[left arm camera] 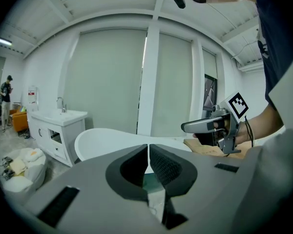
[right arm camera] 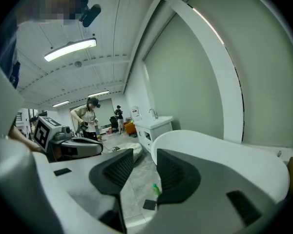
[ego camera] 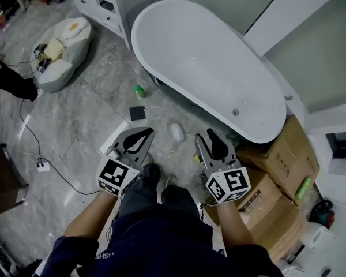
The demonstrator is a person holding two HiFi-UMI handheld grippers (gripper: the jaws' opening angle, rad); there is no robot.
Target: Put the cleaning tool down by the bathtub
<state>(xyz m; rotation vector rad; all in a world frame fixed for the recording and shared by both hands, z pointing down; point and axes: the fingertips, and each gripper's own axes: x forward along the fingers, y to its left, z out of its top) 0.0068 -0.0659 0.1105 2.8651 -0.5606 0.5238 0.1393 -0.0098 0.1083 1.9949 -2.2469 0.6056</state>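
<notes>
The white freestanding bathtub (ego camera: 207, 68) stands ahead of me. On the grey floor beside it lie a small green bottle (ego camera: 139, 90), a dark square pad (ego camera: 137, 113) and a white rounded object (ego camera: 176, 131). My left gripper (ego camera: 144, 134) hovers just left of the white object; its tips touch and hold nothing, as the left gripper view (left arm camera: 148, 147) confirms. My right gripper (ego camera: 213, 136) hangs near the tub's near end, open and empty. In the right gripper view (right arm camera: 144, 156) the gap between the pads frames the green bottle (right arm camera: 156, 189) and the dark pad (right arm camera: 149, 204).
Cardboard boxes (ego camera: 282, 160) are stacked at my right, against the tub's end. A white vanity (ego camera: 115, 2) stands at the back left and a white cushion (ego camera: 60, 53) lies on the floor. A cable with a plug block (ego camera: 43, 166) trails at the left. People (right arm camera: 89, 118) stand far off.
</notes>
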